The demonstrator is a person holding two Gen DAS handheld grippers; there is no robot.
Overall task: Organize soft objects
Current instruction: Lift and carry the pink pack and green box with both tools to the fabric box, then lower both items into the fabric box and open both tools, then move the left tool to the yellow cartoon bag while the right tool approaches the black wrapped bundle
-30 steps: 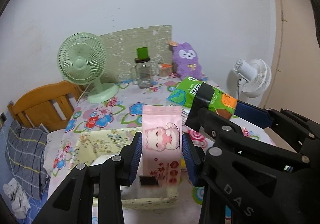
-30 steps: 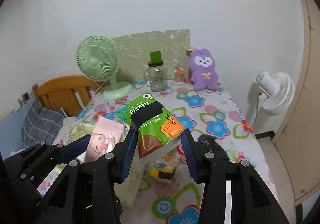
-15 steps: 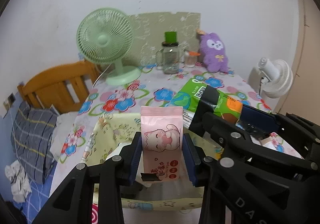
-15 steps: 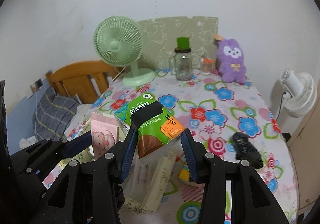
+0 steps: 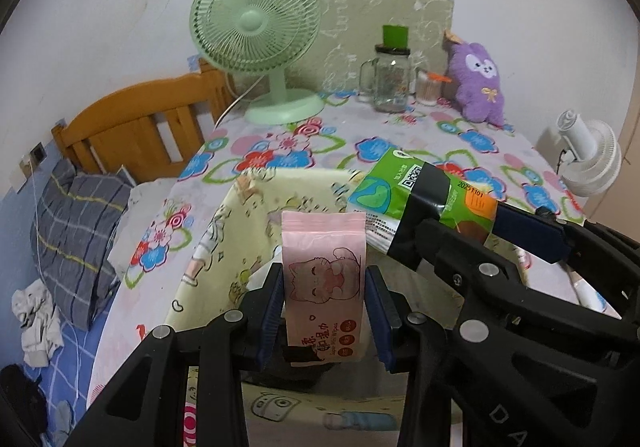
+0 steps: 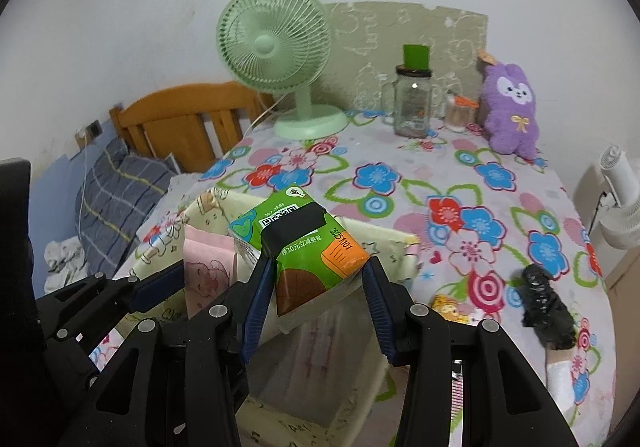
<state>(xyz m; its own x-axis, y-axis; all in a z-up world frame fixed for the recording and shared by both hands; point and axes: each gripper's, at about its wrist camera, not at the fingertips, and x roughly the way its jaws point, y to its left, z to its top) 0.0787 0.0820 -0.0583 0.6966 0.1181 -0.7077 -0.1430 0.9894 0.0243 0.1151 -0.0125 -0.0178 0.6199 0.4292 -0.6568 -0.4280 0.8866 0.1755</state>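
My left gripper (image 5: 325,311) is shut on a pink wet-wipes pack (image 5: 324,275) with a cartoon cat, held upright over a pale yellow fabric storage box (image 5: 236,231). My right gripper (image 6: 318,301) is shut on a green tissue pack (image 6: 304,243) with a black band and orange corner, held over the same box (image 6: 404,247). The green pack also shows in the left wrist view (image 5: 412,195), just right of the pink pack. The pink pack shows at the left in the right wrist view (image 6: 208,259).
On the floral tablecloth (image 6: 460,183) stand a green desk fan (image 6: 280,43), a glass jar with a green lid (image 6: 412,103), a small cup (image 6: 460,115) and a purple plush bunny (image 6: 510,107). A black crumpled thing (image 6: 548,311) lies right. A wooden headboard (image 5: 140,123) and bed are left.
Both grippers have moved left and forward with their packs and now hang over the yellow box. The fan and table's far end look nearer. Both grips are unchanged.
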